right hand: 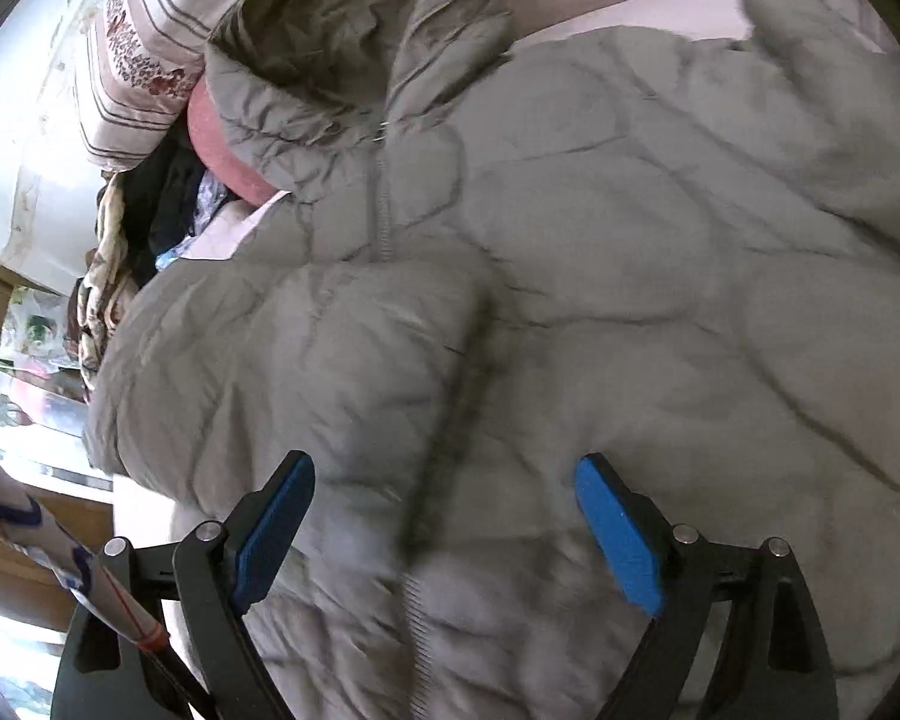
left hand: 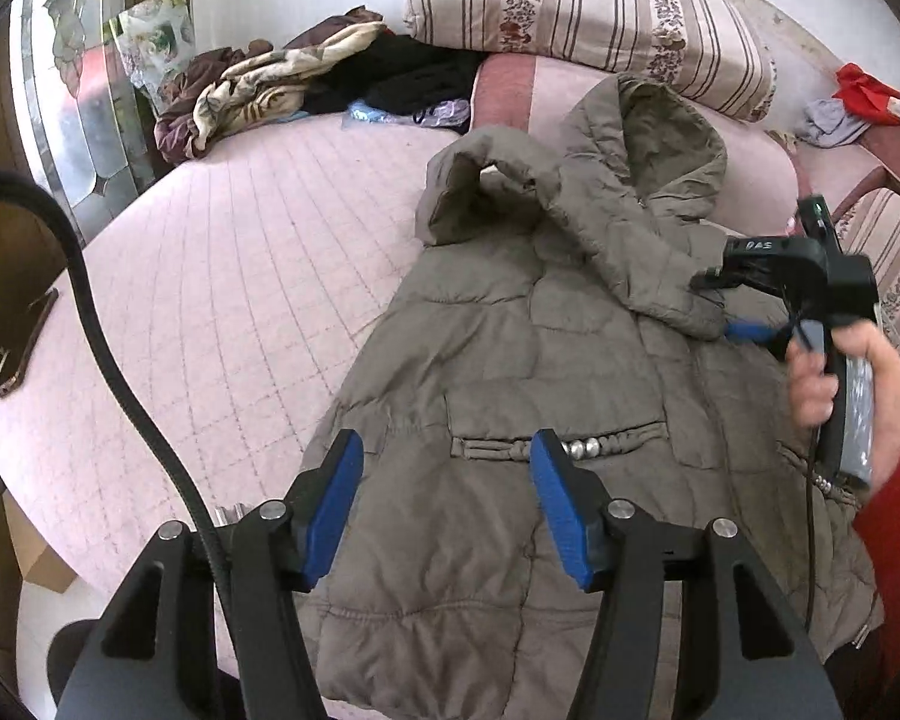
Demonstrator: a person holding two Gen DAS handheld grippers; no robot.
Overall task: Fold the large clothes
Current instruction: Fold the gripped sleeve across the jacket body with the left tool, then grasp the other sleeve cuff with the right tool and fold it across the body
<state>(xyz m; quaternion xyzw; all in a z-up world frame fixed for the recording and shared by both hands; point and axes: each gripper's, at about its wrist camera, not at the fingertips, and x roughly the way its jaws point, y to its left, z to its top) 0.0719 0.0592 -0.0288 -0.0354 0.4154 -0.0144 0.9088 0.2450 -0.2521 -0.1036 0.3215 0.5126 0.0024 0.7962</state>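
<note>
A puffy grey-brown hooded quilted coat (left hand: 510, 360) lies spread on the pink quilted bed (left hand: 240, 300). A crumpled clothes heap (left hand: 306, 84) sits at eleven o'clock and a striped floral bolster (left hand: 582, 12) at twelve. Left hand-held gripper (left hand: 447, 504) and right hand-held gripper (right hand: 444, 534) both gape wide, empty.

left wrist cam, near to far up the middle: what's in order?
left gripper, open → coat's beaded waist tab → coat → hood → pink bolster → striped floral pillow

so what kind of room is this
Most likely a bedroom in a home. A grey-brown quilted hooded coat lies spread on a bed with a pink quilted cover, a rolled striped floral quilt sits at its head, and loose clothes are piled beside it.
</note>
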